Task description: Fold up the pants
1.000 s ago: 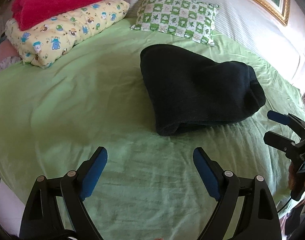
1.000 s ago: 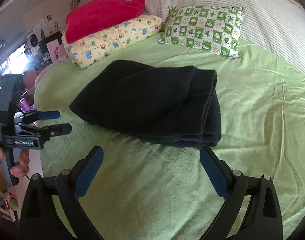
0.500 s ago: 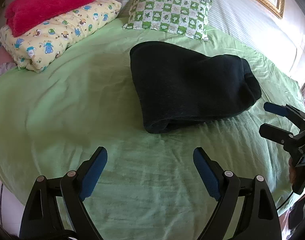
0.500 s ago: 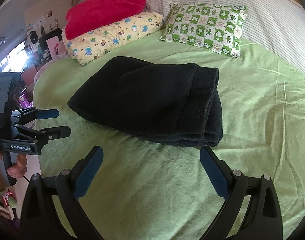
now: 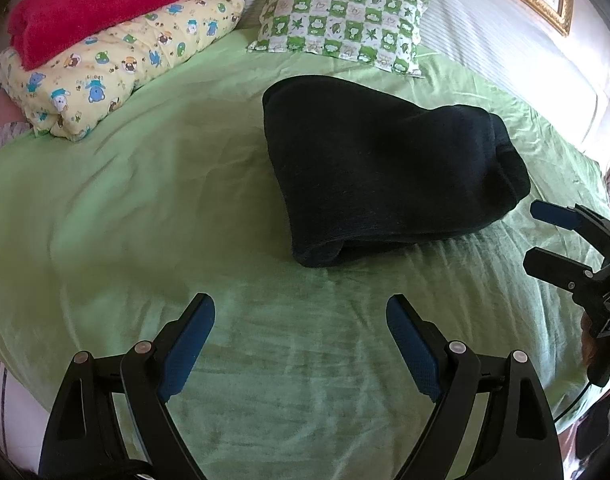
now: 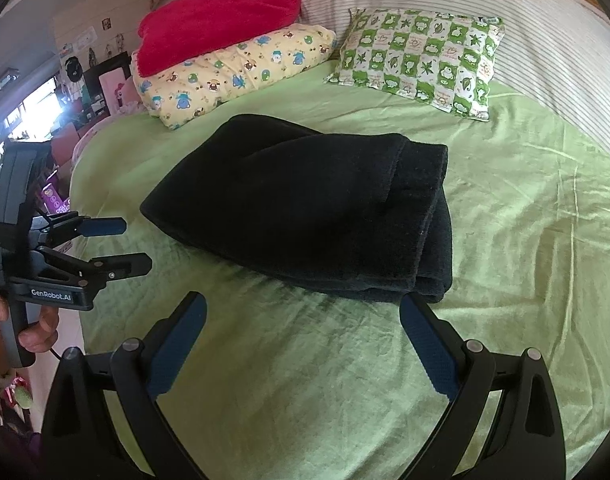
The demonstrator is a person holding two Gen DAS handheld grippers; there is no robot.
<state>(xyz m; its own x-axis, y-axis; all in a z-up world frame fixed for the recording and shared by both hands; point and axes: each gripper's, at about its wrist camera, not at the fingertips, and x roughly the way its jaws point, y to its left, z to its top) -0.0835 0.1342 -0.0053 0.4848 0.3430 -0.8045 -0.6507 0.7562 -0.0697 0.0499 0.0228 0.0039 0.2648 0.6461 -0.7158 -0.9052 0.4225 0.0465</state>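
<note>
Your black pants (image 5: 389,168) lie folded into a thick bundle near the middle of the bed, on the green sheet (image 5: 145,200). In the right wrist view the stacked layers show along the right edge of the bundle, and the whole pile rests flat with nothing touching it.

Your left tool (image 5: 301,320) hovers above the sheet on the near side of the bundle, its 2 blue-padded fingers (image 5: 189,344) spread wide with nothing between them. It is clear of the pants. Your right tool (image 6: 303,322) is held the same way: fingers wide apart, nothing gripped, with the tip of its right finger just in front of the bundle's near corner; whether it touches the fabric is not clear from this angle.

Each tool also shows in the other's camera. The right tool appears at the right edge of the left wrist view, apart from the pants, and the left tool sits at the left edge of the right wrist view, with your hand (image 6: 29,320) wrapped around its handle.

At the head of the bed, 1 green checked pillow (image 5: 345,20) lies beside a yellow cartoon-print pillow (image 5: 113,68), which carries a red fuzzy blanket (image 5: 89,4) on top. All 3 are well apart from the pants.
</note>
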